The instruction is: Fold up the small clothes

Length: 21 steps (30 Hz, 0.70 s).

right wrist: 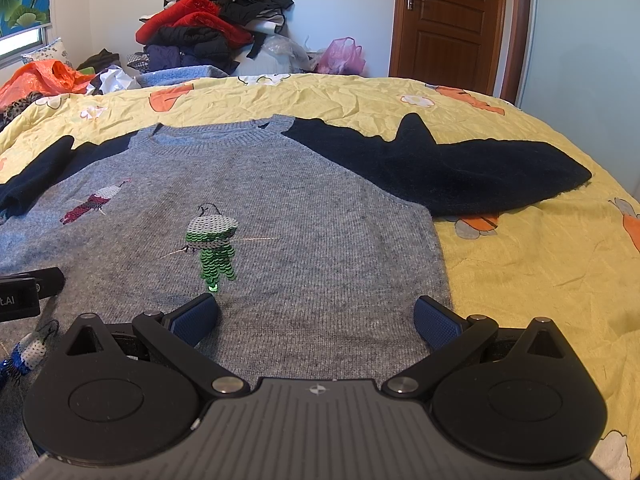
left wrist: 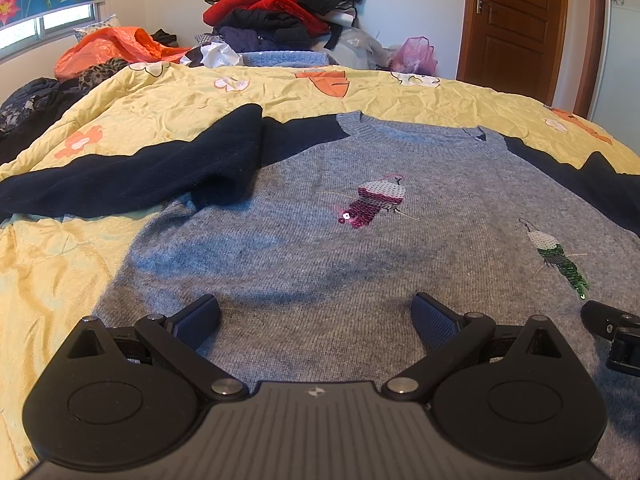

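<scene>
A grey knit sweater [left wrist: 340, 248] with navy sleeves and sequin birds lies flat, front up, on the yellow bedspread [left wrist: 60, 272]. Its left sleeve [left wrist: 140, 176] is bent back over itself; its right sleeve [right wrist: 460, 172] stretches out to the right. My left gripper [left wrist: 316, 316] is open and empty over the sweater's lower left part. My right gripper [right wrist: 316, 318] is open and empty over the sweater [right wrist: 300, 216] near its lower right side edge. The right gripper's edge shows in the left wrist view [left wrist: 612, 332].
A tall pile of red and black clothes [left wrist: 280, 12] stands beyond the bed's far edge, with an orange plastic bag [left wrist: 108, 50] at the left and a pink bag [left wrist: 416, 56] by the brown door [left wrist: 516, 24]. The bedspread [right wrist: 540, 272] extends right of the sweater.
</scene>
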Each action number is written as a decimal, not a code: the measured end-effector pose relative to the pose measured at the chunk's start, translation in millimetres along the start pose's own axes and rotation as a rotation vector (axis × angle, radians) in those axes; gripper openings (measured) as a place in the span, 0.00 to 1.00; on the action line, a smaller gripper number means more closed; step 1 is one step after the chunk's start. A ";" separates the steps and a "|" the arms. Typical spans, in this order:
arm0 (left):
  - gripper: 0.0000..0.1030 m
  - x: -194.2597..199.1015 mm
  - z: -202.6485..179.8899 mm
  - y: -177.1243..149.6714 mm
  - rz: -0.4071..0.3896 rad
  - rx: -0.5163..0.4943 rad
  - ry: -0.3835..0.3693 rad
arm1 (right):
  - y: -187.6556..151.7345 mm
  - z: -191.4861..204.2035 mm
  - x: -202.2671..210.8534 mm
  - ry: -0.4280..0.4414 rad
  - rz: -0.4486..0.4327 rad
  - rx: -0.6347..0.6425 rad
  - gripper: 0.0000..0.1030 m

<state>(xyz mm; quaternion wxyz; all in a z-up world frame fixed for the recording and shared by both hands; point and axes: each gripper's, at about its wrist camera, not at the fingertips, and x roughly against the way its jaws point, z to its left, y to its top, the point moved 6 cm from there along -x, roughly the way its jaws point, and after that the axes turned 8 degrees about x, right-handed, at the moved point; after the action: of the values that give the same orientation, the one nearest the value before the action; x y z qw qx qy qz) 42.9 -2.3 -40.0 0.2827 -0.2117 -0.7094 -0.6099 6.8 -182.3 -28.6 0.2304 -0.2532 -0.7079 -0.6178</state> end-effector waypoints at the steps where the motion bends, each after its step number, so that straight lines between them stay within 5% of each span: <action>1: 1.00 -0.1 0.0 0.0 0.000 0.000 0.000 | 0.2 0.0 0.1 0.000 0.000 0.000 1.00; 21: 1.00 -0.2 -0.1 -0.1 -0.001 0.001 0.001 | 0.0 -0.5 0.0 0.002 0.001 0.000 1.00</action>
<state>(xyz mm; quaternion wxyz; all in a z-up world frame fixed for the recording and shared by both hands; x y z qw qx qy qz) 43.0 -2.4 -40.2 0.2828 -0.2109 -0.7098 -0.6097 6.8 -182.8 -28.5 0.2315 -0.2527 -0.7076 -0.6179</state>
